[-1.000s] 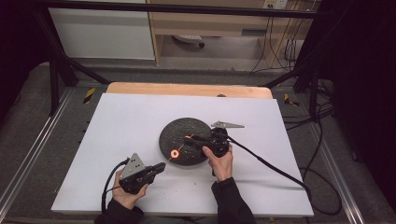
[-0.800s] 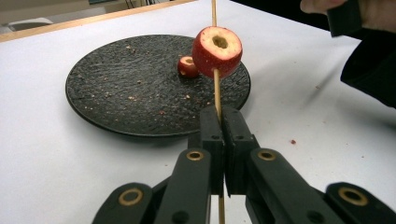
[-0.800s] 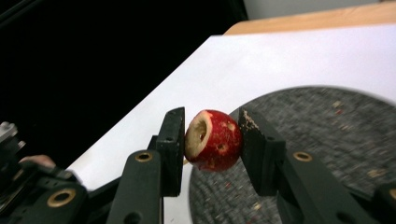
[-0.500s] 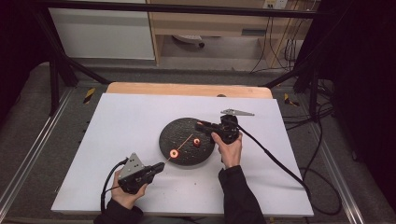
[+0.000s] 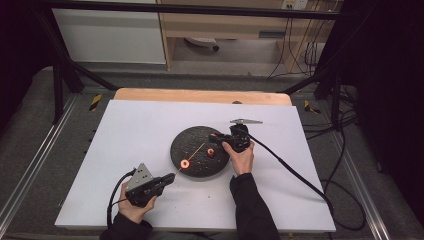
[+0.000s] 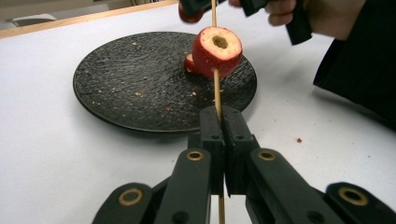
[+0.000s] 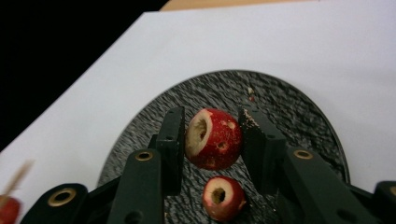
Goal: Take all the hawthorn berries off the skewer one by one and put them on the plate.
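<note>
The plate (image 5: 200,152) sits near the middle of the bench (image 5: 130,130). The left tool (image 5: 169,178) lies in front of the plate, toward its left, closed on the near end of a skewer (image 5: 196,149) that slants up over the plate. 1 fruit piece (image 5: 185,163) sits on the skewer above the plate's front edge. Another piece (image 5: 211,152) lies on the plate, right of centre. The right tool (image 5: 216,136) hangs over the plate's far right edge, gripping a 3rd piece (image 7: 214,138).

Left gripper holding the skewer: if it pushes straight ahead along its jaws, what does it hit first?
Probably the near rim of the black plate, just ahead of the left gripper. The fruit on the skewer rides with the stick; beyond it is the right gripper. Height over the rim is unclear.
</note>
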A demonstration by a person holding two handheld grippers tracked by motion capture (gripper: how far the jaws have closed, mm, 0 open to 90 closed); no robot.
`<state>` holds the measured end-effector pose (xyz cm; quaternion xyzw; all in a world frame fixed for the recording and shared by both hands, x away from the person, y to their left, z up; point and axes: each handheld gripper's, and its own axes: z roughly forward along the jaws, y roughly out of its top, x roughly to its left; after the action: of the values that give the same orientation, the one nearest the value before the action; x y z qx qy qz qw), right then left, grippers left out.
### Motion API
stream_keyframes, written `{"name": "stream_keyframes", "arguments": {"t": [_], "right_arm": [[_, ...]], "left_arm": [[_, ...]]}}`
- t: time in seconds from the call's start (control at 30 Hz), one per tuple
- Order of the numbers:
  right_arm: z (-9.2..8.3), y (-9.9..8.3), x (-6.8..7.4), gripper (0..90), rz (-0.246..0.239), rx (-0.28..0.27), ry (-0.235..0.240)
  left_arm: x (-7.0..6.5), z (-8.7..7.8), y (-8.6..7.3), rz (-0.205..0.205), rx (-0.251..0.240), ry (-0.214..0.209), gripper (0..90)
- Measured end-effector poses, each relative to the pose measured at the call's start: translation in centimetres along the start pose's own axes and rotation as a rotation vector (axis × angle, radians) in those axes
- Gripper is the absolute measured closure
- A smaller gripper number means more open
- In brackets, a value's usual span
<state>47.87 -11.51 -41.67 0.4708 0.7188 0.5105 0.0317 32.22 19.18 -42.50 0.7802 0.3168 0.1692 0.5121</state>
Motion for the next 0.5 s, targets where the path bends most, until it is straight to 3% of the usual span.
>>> {"name": "stream_keyframes", "arguments": {"t": [0.17, 0.5], "right_arm": [[1.6, -0.8, -0.9, 63.1, 0.014, 0.036, -0.027], [2.8, -1.7, -1.5, 62.7, 0.007, 0.074, -0.065]], "left_arm": [[0.0, 0.0, 0.0, -0.003, -0.001, 0.0, 87.9], [0.1, 0.1, -0.1, -0.007, 0.008, 0.0, 87.9]]}}
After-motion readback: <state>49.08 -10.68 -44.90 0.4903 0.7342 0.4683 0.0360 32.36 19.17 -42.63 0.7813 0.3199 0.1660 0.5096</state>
